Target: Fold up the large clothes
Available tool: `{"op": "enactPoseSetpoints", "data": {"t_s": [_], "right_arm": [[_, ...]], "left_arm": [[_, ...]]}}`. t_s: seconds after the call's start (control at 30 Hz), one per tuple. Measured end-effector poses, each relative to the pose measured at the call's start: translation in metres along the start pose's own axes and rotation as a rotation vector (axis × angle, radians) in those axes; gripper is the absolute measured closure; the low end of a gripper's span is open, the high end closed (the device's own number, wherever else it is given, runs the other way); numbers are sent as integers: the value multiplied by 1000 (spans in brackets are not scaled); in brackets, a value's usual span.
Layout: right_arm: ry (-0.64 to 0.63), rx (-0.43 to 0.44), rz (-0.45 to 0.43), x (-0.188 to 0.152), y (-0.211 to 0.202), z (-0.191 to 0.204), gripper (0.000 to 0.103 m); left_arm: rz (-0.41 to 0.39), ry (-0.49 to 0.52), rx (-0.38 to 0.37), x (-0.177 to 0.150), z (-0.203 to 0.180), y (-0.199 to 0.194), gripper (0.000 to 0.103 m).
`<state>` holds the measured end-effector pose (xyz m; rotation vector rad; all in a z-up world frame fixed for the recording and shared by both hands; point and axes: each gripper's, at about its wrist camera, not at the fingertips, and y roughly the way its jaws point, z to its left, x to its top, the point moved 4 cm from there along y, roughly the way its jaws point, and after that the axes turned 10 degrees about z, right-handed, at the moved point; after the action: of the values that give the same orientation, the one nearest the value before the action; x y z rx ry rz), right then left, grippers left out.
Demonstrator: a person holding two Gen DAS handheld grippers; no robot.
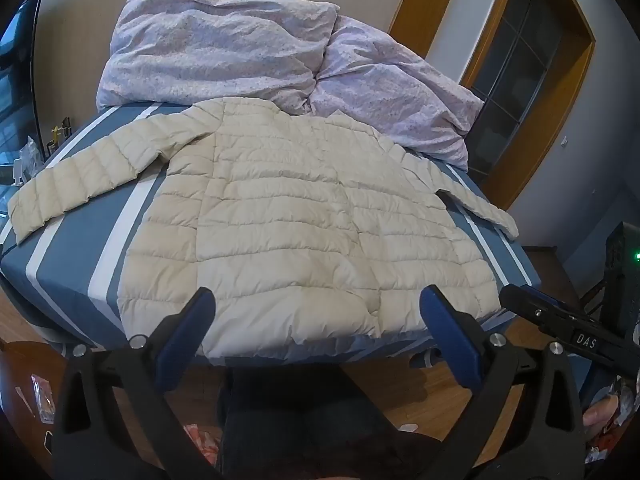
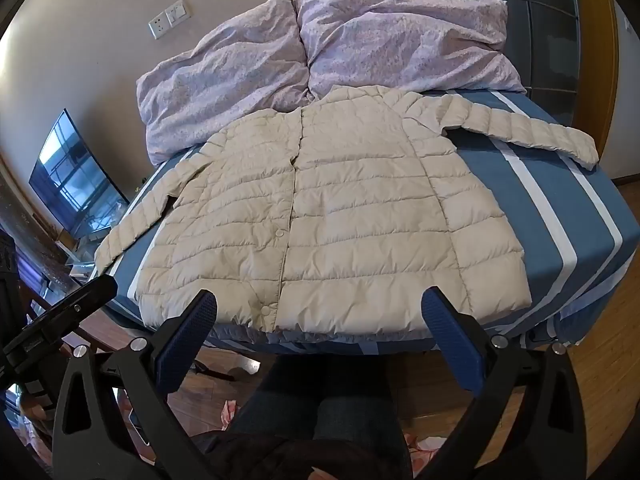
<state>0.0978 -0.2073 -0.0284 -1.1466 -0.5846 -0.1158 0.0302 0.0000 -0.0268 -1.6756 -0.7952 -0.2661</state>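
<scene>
We hold left gripper (image 1: 316, 312) and right gripper (image 2: 320, 312) wide apart, empty, above the jacket (image 1: 304, 232) spread flat on the bed (image 1: 76, 248). Risk: slippery quilting escapes a shallow pinch.

One cream puffer jacket (image 2: 332, 216), one striped bed (image 2: 560, 208), two lilac pillows (image 2: 224, 80), two tools (image 2: 320, 320).
</scene>
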Motion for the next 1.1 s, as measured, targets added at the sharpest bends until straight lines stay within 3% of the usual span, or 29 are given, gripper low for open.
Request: {"op": "enactPoseSetpoints", "data": {"t_s": [1.1], "right_arm": [[1, -2, 6, 0, 2, 0, 1]], "left_arm": [[2, -3, -3, 0, 0, 0, 2]]}}
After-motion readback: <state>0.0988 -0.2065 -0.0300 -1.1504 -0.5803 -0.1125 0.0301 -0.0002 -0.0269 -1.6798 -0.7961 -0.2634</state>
